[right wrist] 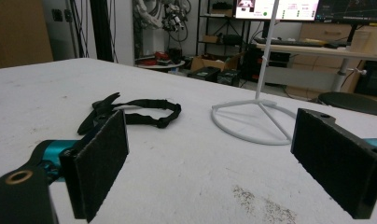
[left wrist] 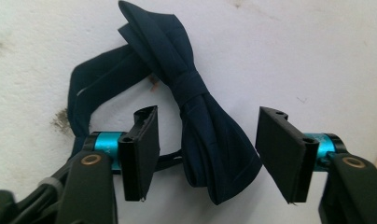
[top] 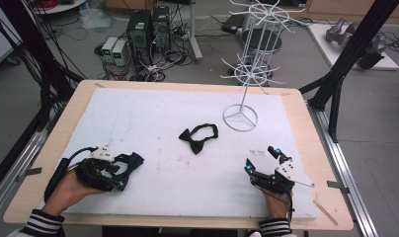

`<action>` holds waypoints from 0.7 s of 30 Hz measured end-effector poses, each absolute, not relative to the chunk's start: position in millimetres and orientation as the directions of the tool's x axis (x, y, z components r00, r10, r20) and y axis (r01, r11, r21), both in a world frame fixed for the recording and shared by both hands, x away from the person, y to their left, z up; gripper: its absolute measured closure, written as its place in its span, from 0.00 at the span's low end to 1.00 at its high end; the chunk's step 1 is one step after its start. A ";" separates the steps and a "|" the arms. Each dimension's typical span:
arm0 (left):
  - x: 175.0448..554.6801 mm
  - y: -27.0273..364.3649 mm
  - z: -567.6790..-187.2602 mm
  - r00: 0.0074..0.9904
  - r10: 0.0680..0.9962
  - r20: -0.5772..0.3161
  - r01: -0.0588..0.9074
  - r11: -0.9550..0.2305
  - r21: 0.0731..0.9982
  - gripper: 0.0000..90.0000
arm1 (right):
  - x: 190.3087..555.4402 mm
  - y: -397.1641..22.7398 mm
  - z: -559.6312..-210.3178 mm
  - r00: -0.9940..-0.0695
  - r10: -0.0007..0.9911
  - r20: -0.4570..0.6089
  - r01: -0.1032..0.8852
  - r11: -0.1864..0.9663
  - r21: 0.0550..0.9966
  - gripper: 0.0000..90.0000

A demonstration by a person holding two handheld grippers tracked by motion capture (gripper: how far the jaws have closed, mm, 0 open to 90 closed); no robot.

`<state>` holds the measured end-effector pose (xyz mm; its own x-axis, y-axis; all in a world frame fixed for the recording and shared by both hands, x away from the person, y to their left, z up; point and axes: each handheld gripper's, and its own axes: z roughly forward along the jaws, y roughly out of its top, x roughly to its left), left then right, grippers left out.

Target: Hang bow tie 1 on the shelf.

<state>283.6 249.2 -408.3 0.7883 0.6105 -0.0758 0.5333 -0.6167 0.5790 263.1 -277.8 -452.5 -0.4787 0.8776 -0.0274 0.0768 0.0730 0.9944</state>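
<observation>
Navy bow tie (left wrist: pixel 200 126) lies flat on the white surface (top: pixel 153 123), with one wing of its bow between the fingers (left wrist: pixel 140 149) of the left gripper (left wrist: pixel 214 154); the knot sits just beyond the fingertips and the strap curls off past the finger on the left in the left gripper view. Those fingers are released: a clear gap shows on each side between pad and cloth, so nothing is grasped. In the high view the left gripper (top: pixel 122 174) lies low over the near left part of the surface, the navy bow tie (top: pixel 131 160) at its tips. The right gripper (top: pixel 260 159) rests on the surface at the near right, its fingers (right wrist: pixel 100 163) spread wide apart and released, with bare surface between them. Ahead of those fingers, well apart from them, lies a black bow tie (top: pixel 198 137), and farther off to one side stands a white wire rack (top: pixel 249 64) on its ring base.
</observation>
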 end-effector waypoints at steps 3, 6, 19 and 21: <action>284.9 248.4 -410.0 0.783 0.618 -0.072 0.542 -0.621 0.565 0.46 | 263.1 -277.7 -452.5 -0.479 0.878 -0.027 0.076 0.073 0.994 0.12; 286.2 248.4 -411.3 0.778 0.623 -0.081 0.555 -0.621 0.553 0.48 | 263.5 -278.1 -452.5 -0.478 0.878 -0.033 0.072 0.076 0.995 0.12; 288.4 247.7 -411.8 0.774 0.625 -0.105 0.572 -0.617 0.541 0.68 | 263.5 -278.1 -452.5 -0.476 0.879 -0.029 0.073 0.072 0.995 0.12; 288.5 247.6 -411.4 0.774 0.625 -0.100 0.571 -0.620 0.538 0.72 | 263.7 -278.2 -452.5 -0.476 0.879 -0.032 0.069 0.073 0.995 0.12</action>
<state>288.5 247.6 -411.4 0.7739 0.6253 -0.1001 0.5708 -0.6204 0.5379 263.7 -278.2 -452.5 -0.4761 0.8788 -0.0318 0.0688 0.0732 0.9949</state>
